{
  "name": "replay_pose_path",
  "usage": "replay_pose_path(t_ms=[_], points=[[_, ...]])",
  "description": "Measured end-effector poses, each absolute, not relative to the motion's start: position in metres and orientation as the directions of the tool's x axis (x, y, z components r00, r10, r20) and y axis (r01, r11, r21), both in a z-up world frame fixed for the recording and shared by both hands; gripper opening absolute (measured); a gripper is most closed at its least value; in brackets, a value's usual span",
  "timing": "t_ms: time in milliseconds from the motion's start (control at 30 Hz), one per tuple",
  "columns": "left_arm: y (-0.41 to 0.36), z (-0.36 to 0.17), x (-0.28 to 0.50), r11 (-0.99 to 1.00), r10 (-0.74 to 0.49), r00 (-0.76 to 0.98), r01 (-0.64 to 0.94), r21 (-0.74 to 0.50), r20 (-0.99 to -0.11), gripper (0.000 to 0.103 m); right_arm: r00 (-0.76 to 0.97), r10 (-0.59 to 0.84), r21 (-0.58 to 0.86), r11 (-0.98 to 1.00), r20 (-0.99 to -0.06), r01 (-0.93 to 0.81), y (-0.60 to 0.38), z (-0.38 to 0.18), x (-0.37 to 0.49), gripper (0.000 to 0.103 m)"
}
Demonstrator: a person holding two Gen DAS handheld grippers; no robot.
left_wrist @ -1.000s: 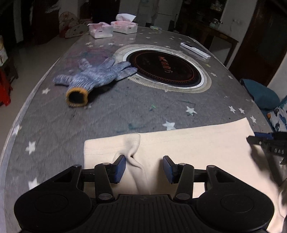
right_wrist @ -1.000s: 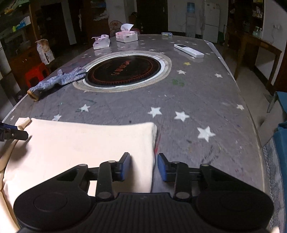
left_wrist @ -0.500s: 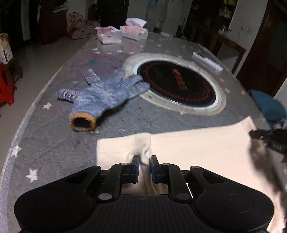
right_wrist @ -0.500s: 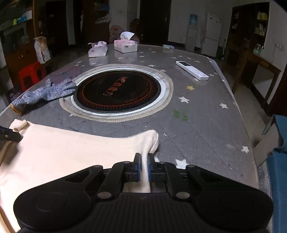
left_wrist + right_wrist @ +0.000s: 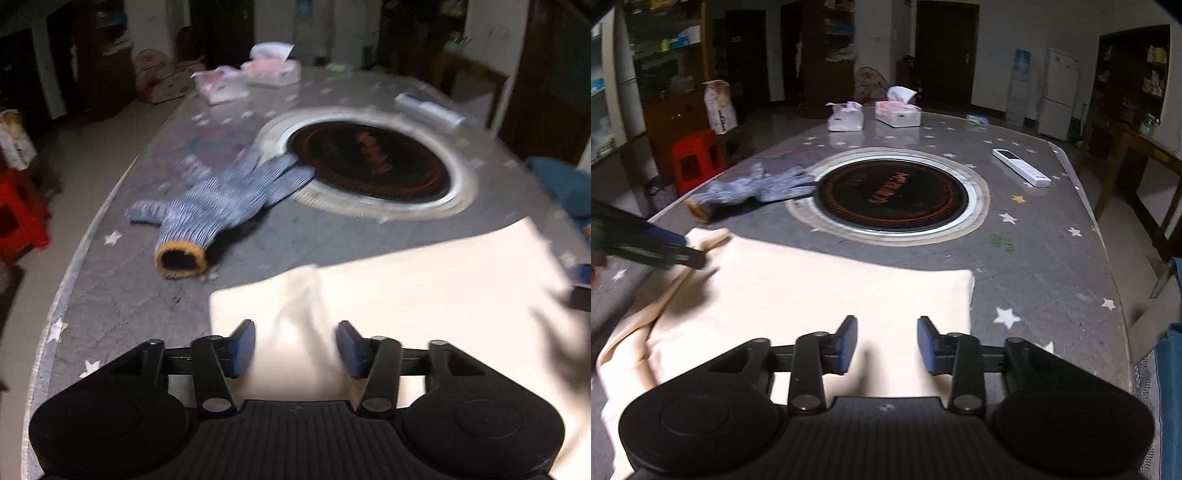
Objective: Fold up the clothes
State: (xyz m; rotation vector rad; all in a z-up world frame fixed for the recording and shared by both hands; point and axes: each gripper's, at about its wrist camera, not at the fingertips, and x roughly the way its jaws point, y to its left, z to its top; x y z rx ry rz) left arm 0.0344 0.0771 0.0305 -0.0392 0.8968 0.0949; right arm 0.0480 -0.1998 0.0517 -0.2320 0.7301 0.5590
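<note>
Releasing the cloth, both grippers are caught with their jaws opening. Nearest the left wrist camera, the left gripper (image 5: pixel 295 345) straddles a raised ridge of the cream garment (image 5: pixel 424 295); the ridge stands between the blue pads without either pad pressing on it, so nothing is gripped. In the right wrist view, the right gripper (image 5: pixel 886 343) hovers over the garment's near right part, its jaws parted and nothing pinched between them.

The garment lies folded on the near end of the grey star-patterned table (image 5: pixel 1034 258), a flat rectangle with a straight far edge and a square right corner; at its left side a loose lower layer spills outward and a small rolled tip pokes up beside the left gripper's finger.

Judged from the standing ridge and the soft drape, the cloth is light, limp and easily bunched; it will sag rather than hold a shape. Corners and doubled hem edges look like the best holds, taking all layers at once, one gripper to each corner, so the layers do not slide apart.

Farther off lie a blue knitted glove (image 5: pixel 221 206), touching the rim of the round black cooktop (image 5: pixel 892 195), then a white remote (image 5: pixel 1021 171) and two tissue packs (image 5: pixel 897 110).
</note>
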Motion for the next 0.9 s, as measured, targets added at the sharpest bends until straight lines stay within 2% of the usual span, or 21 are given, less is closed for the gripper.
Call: replay_pose_path(t_ms=[33,67,100,367,433,533,633,733,767,900], points=[[0.078,0.031,0.033,0.995,0.054,0.625,-0.095,-0.007,-0.778,0.029,0.606,0.406,-0.007,0.827,-0.684,-0.562,-0.202,0.053,0.042,0.038],[0.081,0.033,0.03,0.995,0.03,0.626,-0.092,-0.036,-0.779,0.014,0.607,0.408,-0.008,0.826,-0.682,-0.564,-0.204,0.055,0.037,0.039],[0.085,0.037,0.026,0.993,0.012,0.632,-0.099,-0.065,-0.775,0.007,0.607,0.409,-0.01,0.824,-0.681,-0.566,-0.207,0.056,0.032,0.039],[0.123,0.094,-0.052,0.967,0.017,0.758,-0.178,-0.182,-0.652,0.002,0.597,0.405,-0.014,0.82,-0.693,-0.573,-0.224,0.053,-0.004,0.042],[0.134,0.103,-0.078,0.963,0.034,0.777,-0.193,-0.187,-0.628,0.002,0.58,0.408,-0.002,0.817,-0.705,-0.577,-0.229,0.05,-0.012,0.045],[0.148,0.103,-0.101,0.955,0.063,0.759,-0.235,-0.182,-0.648,0.002,0.55,0.431,0.005,0.79,-0.716,-0.613,-0.231,0.049,-0.031,0.045],[0.144,0.1,-0.101,0.958,0.06,0.734,-0.233,-0.168,-0.677,0.002,0.511,0.465,0.004,0.743,-0.723,-0.669,-0.224,0.049,-0.051,0.048],[0.122,0.094,-0.086,0.97,0.02,0.72,-0.183,-0.162,-0.693,0.007,0.481,0.495,0.002,0.698,-0.724,-0.716,-0.214,0.048,-0.069,0.05],[0.113,0.091,-0.079,0.974,0.004,0.718,-0.162,-0.161,-0.696,0.011,0.477,0.498,0.0,0.692,-0.724,-0.722,-0.212,0.047,-0.073,0.051],[0.083,0.075,-0.045,0.983,0.002,0.699,-0.133,-0.127,-0.715,0.035,0.458,0.505,0.017,0.685,-0.732,-0.728,-0.21,0.044,-0.082,0.051]])
